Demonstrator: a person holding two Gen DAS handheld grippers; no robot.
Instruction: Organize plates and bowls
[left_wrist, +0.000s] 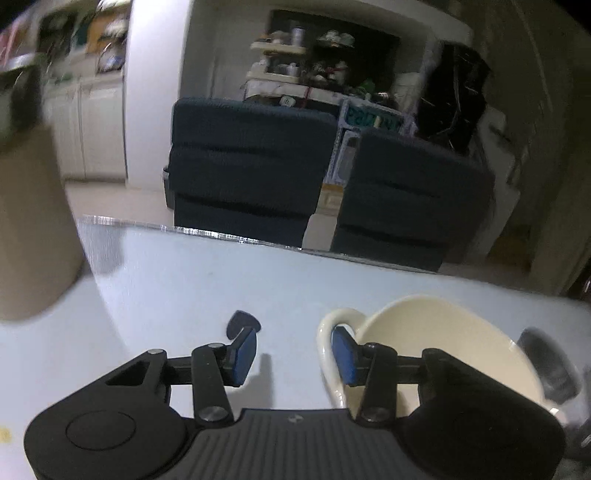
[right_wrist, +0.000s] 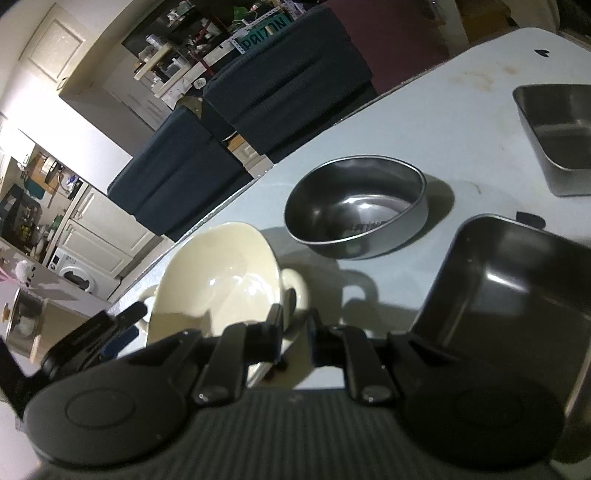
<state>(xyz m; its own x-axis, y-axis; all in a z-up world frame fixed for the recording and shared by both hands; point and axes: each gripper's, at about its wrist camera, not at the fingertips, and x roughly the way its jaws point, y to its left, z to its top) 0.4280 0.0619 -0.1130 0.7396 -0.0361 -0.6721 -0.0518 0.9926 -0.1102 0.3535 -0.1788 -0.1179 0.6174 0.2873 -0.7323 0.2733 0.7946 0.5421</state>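
A cream ceramic two-handled bowl (right_wrist: 218, 273) is recorded on the pale grey-white counter (right_wrist: 436, 122), tilted up on its side near the counter's far edge, with one loop handle (right_wrist: 295, 291) turned toward the right gripper (right_wrist: 297, 332). The black fingers (right_wrist: 275, 332) of that gripper are set narrowly apart just below this handle; whether the handle is pinched cannot be told, as the contact is hidden. In the left wrist view the same bowl's opposite loop handle (left_wrist: 334, 332) is seen with one blue-padded finger (left_wrist: 345, 358) of the left gripper (left_wrist: 293, 356) against or inside the loop, the other finger standing apart over bare counter, so the fingers are spread at a moderate gap with nothing clamped. A small dark patch (left_wrist: 242, 323) is noted on the counter just beyond the free finger. Beyond the cream bowl, a round stainless-steel bowl (right_wrist: 356, 206) stands upright on the counter. Beside it, nearer the right gripper, a square steel tray (right_wrist: 517, 288) is listed, and a second rectangular steel container (right_wrist: 557, 136) lies farther off. Behind the counter, dark blue cushioned seating (left_wrist: 251, 166) is recorded, with cluttered shelving (left_wrist: 295, 62) beyond and white cabinets (left_wrist: 96, 125) to one side.
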